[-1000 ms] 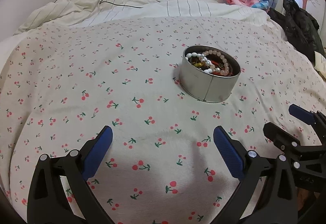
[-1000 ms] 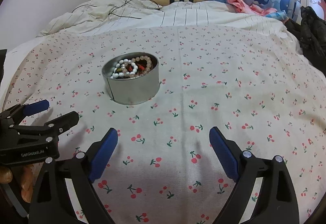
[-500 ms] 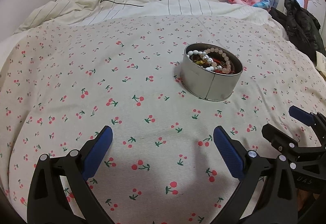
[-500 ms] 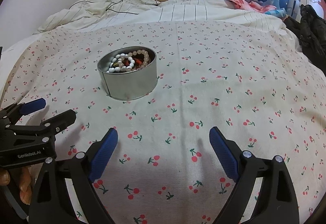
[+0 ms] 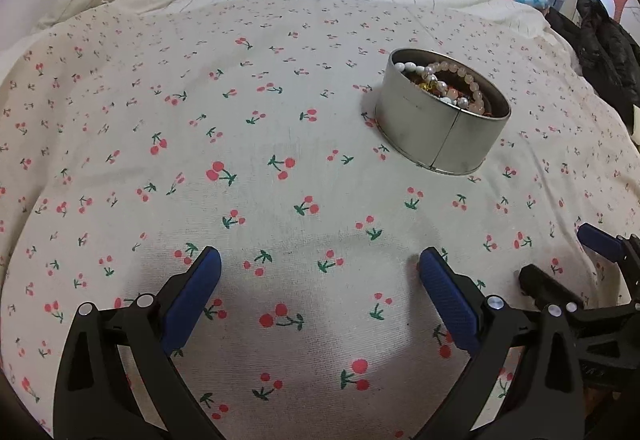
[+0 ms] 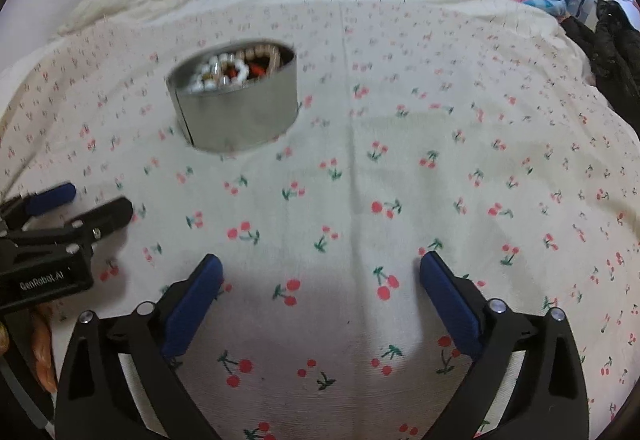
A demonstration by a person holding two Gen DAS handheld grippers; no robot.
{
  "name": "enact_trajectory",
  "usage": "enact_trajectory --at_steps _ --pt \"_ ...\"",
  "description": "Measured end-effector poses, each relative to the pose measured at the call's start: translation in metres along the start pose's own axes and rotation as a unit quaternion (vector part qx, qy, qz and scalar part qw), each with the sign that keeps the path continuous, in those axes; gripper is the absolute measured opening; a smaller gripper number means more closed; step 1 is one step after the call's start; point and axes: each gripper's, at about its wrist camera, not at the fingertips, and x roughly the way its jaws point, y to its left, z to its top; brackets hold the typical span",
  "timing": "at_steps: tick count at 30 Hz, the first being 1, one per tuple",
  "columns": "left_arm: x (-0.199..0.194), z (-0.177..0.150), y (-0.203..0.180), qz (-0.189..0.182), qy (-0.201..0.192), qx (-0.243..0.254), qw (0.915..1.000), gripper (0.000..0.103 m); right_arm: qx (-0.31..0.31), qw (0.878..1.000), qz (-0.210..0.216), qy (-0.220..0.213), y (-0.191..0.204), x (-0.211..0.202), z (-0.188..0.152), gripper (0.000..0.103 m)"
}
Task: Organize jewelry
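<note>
Jewelry [image 5: 448, 90]: beaded bracelets, seemingly tangled, in tin [image 5: 432, 136] | left gripper [image 5: 318, 280], right gripper [image 6: 320, 278]: fingers wide apart, empty

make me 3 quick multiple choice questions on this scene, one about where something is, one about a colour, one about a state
1. Where does the round metal tin stand?
A. on the cherry-print bedsheet
B. on a wooden shelf
C. between the left gripper's fingers

2. What colour are the pads on the left gripper?
A. red
B. blue
C. yellow

3. In what state is the right gripper?
A. shut on a bracelet
B. shut on the tin's rim
C. open, with nothing between its fingers

Answers:
1. A, the tin sits on the sheet, beyond both grippers.
2. B, both fingers carry blue pads.
3. C, only bare sheet shows between the wide-apart fingers; the bead bracelets lie inside the tin.
</note>
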Motion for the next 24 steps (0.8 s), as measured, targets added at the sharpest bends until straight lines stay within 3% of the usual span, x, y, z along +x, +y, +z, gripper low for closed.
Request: enact_trajectory --at_steps 8,12,17,24 --pt "0.0018 -0.0039 -0.0018 -0.001 0.001 0.011 0.9999 0.095 -0.022 1.0 -0.009 -0.007 0.0049 0.0001 -0.0052 0.095" --pt "0.0057 -0.0039 -0.0077 0.025 0.01 0.03 0.9992 0.096 -0.03 0.999 -0.023 -0.009 0.0096 0.0009 -0.0075 0.096" --pt "0.0058 -0.0036 -0.0054 0.016 0.013 0.022 0.9995 0.096 -0.007 1.0 0.008 -0.004 -0.0002 0.0039 -0.0068 0.096" --pt "0.0067 -0.0042 -0.0068 0.016 0.014 0.022 0.9995 0.096 -0.007 1.0 0.007 -0.004 -0.0002 0.0046 -0.0058 0.096"
